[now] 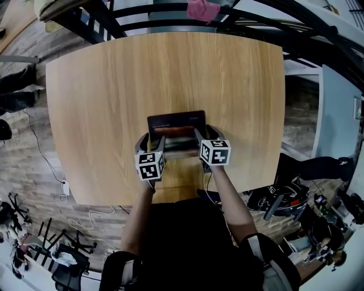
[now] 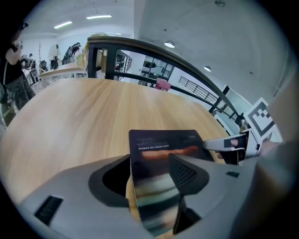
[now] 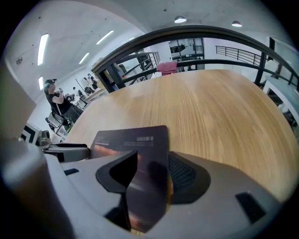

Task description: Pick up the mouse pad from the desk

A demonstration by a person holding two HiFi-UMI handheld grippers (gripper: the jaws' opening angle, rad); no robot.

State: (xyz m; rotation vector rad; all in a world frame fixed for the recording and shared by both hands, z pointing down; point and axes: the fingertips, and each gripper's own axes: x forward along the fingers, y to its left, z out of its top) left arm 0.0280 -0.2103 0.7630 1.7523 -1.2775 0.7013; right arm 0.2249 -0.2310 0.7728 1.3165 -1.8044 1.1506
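A dark mouse pad (image 1: 176, 121) with an orange streak lies on the round wooden desk (image 1: 102, 85), near its front edge. My left gripper (image 1: 151, 142) is at the pad's near left corner and my right gripper (image 1: 206, 135) at its near right corner. In the left gripper view the pad (image 2: 166, 142) runs back between the wide jaws of the left gripper (image 2: 152, 177), and the pads do not press on it. In the right gripper view the pad (image 3: 128, 139) likewise passes between the spread jaws of the right gripper (image 3: 148, 175). Each gripper shows in the other's view: the right gripper (image 2: 229, 144) and the left gripper (image 3: 65, 150).
A black railing (image 1: 170, 14) with a pink cloth (image 1: 202, 8) on it runs behind the desk. Cables (image 1: 85, 219) and chair bases lie on the floor at the left, and bags and gear (image 1: 284, 199) at the right. A person (image 3: 56, 100) stands far off.
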